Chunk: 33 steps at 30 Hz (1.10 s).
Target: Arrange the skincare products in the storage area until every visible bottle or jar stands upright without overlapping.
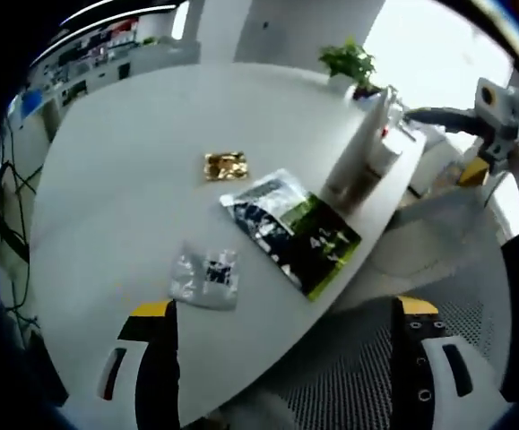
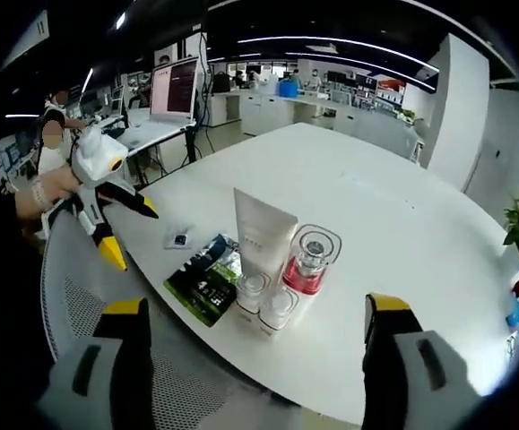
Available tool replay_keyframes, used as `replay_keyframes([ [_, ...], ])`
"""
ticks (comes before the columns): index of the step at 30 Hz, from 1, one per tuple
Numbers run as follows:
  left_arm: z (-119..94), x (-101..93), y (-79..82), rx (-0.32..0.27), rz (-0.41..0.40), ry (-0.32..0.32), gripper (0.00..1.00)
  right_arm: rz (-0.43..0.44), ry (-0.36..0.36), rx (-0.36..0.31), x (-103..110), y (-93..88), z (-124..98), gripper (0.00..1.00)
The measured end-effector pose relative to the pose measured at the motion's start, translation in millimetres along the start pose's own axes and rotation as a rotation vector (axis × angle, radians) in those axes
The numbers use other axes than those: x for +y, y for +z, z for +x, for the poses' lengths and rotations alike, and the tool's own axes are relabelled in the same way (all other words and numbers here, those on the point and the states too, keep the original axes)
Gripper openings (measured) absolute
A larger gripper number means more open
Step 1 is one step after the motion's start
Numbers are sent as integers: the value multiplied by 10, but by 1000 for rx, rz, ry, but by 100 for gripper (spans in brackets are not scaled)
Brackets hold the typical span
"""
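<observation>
A tall white tube (image 2: 261, 231) stands upright near the table edge. Beside it stands a pink bottle (image 2: 307, 266) with a clear cap, and two small clear jars (image 2: 252, 290) (image 2: 278, 308) stand in front. The left gripper view has the tube (image 1: 352, 163) and a bottle (image 1: 381, 159) leaning together at the table's right edge. My right gripper (image 2: 257, 354) is open, short of the group, with nothing between its jaws. My left gripper (image 1: 281, 354) is open over the table edge, also empty. A hand holds that left gripper (image 2: 126, 228) left of the products.
A dark green packet (image 1: 290, 231), a gold sachet (image 1: 225, 166) and a small clear sachet (image 1: 205, 276) lie flat on the white table (image 1: 125, 179). A potted plant (image 1: 349, 61) stands at the far edge. A mesh chair (image 2: 89, 313) sits below the table edge.
</observation>
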<state>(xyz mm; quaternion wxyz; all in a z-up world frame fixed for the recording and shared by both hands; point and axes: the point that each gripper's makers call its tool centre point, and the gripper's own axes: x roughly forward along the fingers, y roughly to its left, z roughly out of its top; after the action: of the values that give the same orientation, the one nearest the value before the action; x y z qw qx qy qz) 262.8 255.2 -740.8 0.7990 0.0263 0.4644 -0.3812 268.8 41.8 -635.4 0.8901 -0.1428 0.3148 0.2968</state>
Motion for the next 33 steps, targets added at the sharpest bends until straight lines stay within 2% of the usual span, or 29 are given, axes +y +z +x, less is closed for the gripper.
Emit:
replay_keyframes([
  [5, 114, 60, -81, 39, -62, -24, 97, 16, -17, 12, -65, -24, -16, 99],
  [10, 188, 78, -132, 76, -56, -20, 97, 29, -28, 28, -133, -78, -26, 99],
  [19, 230, 123, -106, 107, -44, -20, 97, 43, -23, 34, -178, -91, -8, 97],
  [26, 306, 226, 24, 109, -26, 6, 97, 52, -18, 39, -204, -104, 23, 97],
  [28, 343, 293, 100, 84, -32, 26, 94, 58, -20, 40, -222, -115, 23, 96],
  [33, 408, 363, 209, 79, -23, 36, 88, 64, -27, 55, -245, -164, 21, 96],
])
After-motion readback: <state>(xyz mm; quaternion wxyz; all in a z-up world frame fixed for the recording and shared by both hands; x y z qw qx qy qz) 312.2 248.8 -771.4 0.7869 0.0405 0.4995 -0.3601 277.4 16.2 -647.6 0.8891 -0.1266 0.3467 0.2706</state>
